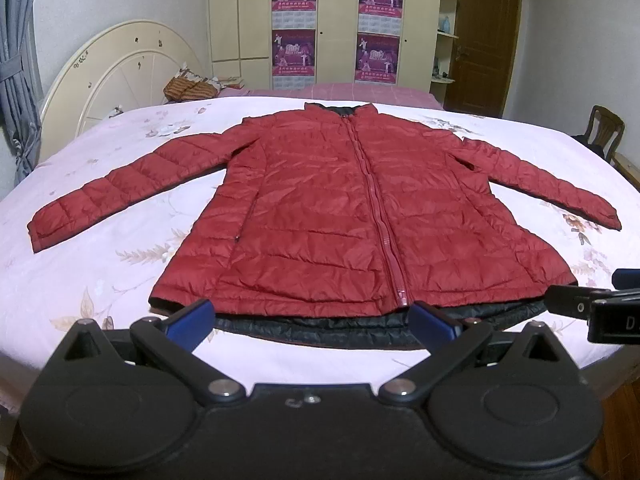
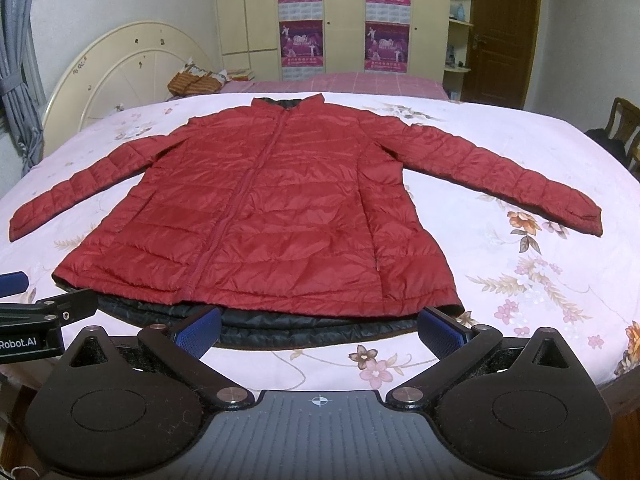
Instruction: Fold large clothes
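Both grippers, left (image 1: 312,322) & right (image 2: 320,330), hovering wide open, holding nothing; jacket (image 1: 340,216) hem lying just ahead of fingertips on bed (image 1: 100,280).

The red down jacket (image 1: 320,208) lies spread flat across most of the floral bedsheet (image 1: 100,272), sleeves out to both sides. Bare sheet runs along the near edge below the hem, where the left gripper (image 1: 312,322) and right gripper (image 2: 320,330) sit wide-jawed, side by side, nothing between them and the hem
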### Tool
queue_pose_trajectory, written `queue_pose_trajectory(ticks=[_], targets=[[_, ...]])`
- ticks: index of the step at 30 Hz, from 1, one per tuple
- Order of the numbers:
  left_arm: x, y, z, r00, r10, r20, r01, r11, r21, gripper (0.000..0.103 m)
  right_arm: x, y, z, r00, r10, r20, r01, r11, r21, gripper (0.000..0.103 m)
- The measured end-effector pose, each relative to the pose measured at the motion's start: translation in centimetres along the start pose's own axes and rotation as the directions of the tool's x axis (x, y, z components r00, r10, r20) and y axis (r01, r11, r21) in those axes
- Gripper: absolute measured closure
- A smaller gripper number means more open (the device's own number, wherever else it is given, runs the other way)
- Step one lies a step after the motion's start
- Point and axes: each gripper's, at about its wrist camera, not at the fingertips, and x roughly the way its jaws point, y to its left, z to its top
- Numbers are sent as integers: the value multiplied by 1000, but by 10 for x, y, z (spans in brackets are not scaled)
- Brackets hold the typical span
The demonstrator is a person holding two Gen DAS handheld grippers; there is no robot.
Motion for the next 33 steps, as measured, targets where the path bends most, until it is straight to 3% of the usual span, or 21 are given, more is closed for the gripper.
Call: queue_pose_trajectory(ticks=[18,33], targets=[[3,2,2,1000,-7,-3,7,1000,2,0,2,2,3,1000,-4,-1,4,1000,6,0],[51,5,37,999,-34,-37,36,999,38,0,35,-24,29,999,-53,3,53,994,93,0]])
